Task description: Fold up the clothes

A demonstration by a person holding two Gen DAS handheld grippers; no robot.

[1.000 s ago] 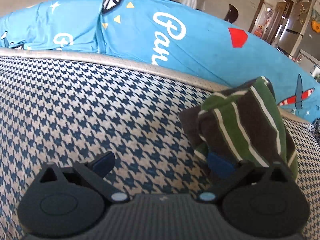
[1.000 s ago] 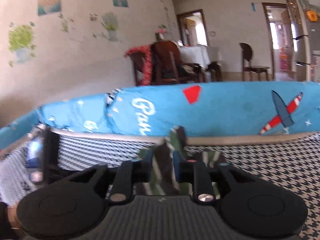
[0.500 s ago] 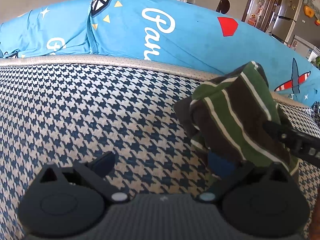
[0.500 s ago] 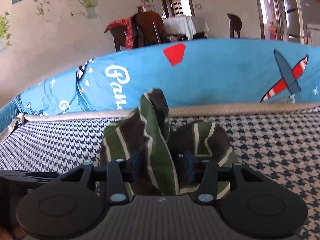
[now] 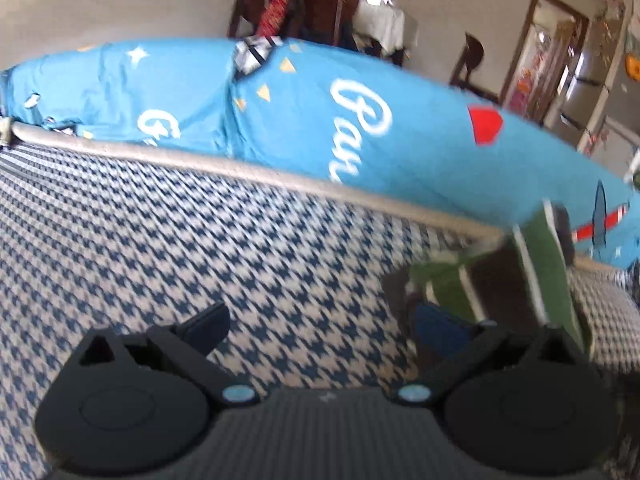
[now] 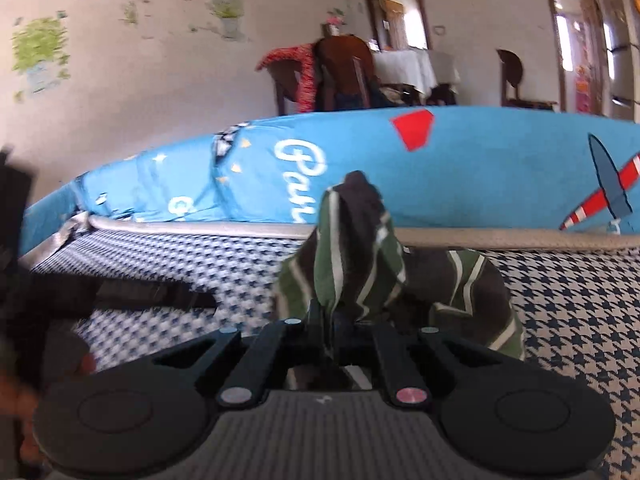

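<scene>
Surface: blue-and-white houndstooth cover (image 5: pixel 168 240) fills the lower half of both views, edged w/ a beige piping strip (image 6: pixel 500 236). Behind it, a bright blue cushion (image 5: pixel 304 120) w/ white script, red shape and a plane print runs across mid-frame. Room behind: pale wall w/ plant stickers (image 6: pixel 38 46) upper left in right wrist view, wooden chair (image 6: pixel 344 68) w/ red cloth draped over it top centre, table w/ white cloth (image 6: pixel 404 66), doorways at upper right.

Green-and-brown striped garment (image 6: pixel 360 256) sits bunched on the cover, centre of right wrist view, lower right in left wrist view, blurred there.

Right gripper (image 6: pixel 340 328): fingers narrow, pinching a raised fold of the garment.

Left gripper (image 5: pixel 320 320): fingers wide apart, right finger tip against the garment, nothing held.
</scene>
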